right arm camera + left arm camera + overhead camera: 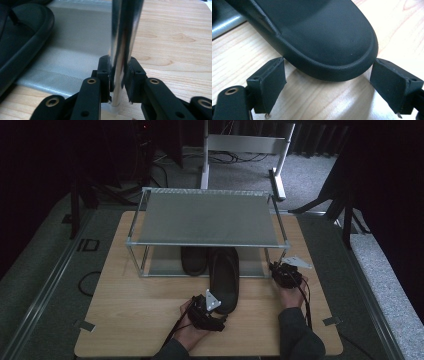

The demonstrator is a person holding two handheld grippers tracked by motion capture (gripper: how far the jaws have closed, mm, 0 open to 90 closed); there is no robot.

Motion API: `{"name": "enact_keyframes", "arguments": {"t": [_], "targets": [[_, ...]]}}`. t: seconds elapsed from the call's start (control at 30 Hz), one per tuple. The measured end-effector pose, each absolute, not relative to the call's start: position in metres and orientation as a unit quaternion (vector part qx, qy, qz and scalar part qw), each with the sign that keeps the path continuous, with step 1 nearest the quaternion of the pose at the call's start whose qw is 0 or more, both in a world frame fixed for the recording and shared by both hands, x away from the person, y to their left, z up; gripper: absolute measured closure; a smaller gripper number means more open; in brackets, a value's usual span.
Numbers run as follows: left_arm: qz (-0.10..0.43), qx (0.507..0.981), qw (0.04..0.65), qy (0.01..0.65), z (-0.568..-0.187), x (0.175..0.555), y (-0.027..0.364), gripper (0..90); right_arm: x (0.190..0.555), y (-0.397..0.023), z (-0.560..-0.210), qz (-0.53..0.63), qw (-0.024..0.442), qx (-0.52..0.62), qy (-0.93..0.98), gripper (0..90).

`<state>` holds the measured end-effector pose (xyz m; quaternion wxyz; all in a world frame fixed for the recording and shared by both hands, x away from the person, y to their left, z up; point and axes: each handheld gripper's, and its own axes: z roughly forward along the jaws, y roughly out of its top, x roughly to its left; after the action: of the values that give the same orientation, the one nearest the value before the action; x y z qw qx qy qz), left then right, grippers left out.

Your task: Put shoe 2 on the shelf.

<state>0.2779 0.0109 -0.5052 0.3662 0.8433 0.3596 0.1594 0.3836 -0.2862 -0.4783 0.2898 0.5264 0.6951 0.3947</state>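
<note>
- Black rubber is showing in the high view: two slippers in all. One slipper is lying half out of the rack at lower centre, its near end just right of the left gripper. The second slipper is sitting under the shelf. Two grippers are in play; the right gripper is sitting at the rack's front right leg, at right of centre.
- In the left gripper view, the slipper's rounded end is lying between the two jaws, which are standing apart on either side without pressing it, over the wooden table.
- In the right gripper view, the right gripper is clamping one shiny metal leg at centre frame; one slipper edge is lying at upper left.
</note>
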Motion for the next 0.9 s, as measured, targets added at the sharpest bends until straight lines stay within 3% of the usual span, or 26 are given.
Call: {"name": "enact_keyframes", "arguments": {"t": [0.3,0.4,0.7,0.9], "targets": [[0.158,0.827,0.385,0.379,-0.499,0.293,0.009,16.7,0.384,-0.286,-0.478,0.394,0.288,0.519,0.702,80.5],[0.169,0.820,0.379,0.394,-0.498,0.300,0.010,21.3,0.384,-0.286,-0.478,0.394,0.288,0.519,0.702,80.5],[0.161,0.821,0.373,0.402,-0.502,0.312,0.004,20.5,0.383,-0.286,-0.479,0.395,0.287,0.518,0.702,80.6],[0.160,0.822,0.384,0.389,-0.498,0.300,0.005,20.3,0.384,-0.287,-0.479,0.398,0.285,0.519,0.701,80.3]]}}
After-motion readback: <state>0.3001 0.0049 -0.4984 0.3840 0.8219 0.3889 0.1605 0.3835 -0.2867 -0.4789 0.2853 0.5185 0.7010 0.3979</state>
